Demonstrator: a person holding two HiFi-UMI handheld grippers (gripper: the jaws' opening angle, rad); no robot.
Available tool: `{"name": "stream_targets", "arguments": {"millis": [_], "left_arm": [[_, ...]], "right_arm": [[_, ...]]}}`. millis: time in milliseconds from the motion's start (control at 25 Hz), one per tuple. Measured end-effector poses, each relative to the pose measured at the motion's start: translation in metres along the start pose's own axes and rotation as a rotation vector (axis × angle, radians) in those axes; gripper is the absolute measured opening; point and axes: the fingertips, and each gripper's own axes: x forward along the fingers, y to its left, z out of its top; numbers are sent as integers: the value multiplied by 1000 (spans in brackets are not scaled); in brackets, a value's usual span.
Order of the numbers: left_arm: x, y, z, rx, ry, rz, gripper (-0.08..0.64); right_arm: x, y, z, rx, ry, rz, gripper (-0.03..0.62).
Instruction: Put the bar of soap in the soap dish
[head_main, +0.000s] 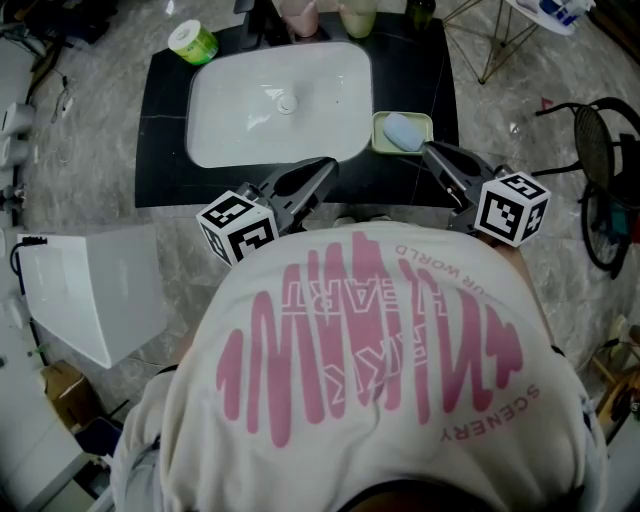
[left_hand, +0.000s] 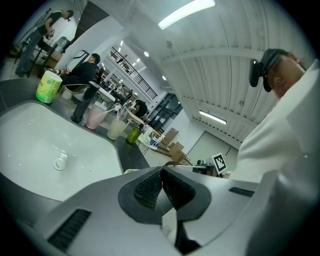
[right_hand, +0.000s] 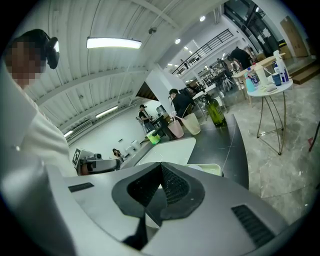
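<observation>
- Soap (head_main: 403, 131): pale blue, lying in the dish (head_main: 380, 146), a bit above and right of the middle of the head view.
- Dish: pale green, on the black bench (head_main: 165, 150), just beside the right side of the sink (head_main: 280, 100).
- Sink: white, set in the bench, in the upper middle of the head view.
- Left tool (head_main: 330, 163): clenched tight, with nothing in it. Tip near the lower edge of the sink, well apart from the soap.
- Right tool (head_main: 428, 148): clenched tight too, with nothing in it. Tip just beside the lower right corner of the dish. Touching the dish or not: cannot tell.
- Marker cubes on both tools, lower down in the head view, one left and one right.
- Green roll (head_main: 192, 42): on the upper left corner of the bench.
- Pink cup (head_main: 300, 15) and pale cup (head_main: 357, 15): at the top edge of the head view, behind the sink.
- White shirt (head_main: 380, 400) with pink print: across the whole bottom of the head view.
- White box (head_main: 95, 290): on the floor at the left edge.
</observation>
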Motion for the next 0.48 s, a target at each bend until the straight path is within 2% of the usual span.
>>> {"name": "stream_targets", "arguments": {"millis": [480], "left_arm": [[-6, 1, -1, -10, -15, 5, 8]], "right_arm": [[3, 3, -6, 1, 23, 7, 17]]}}
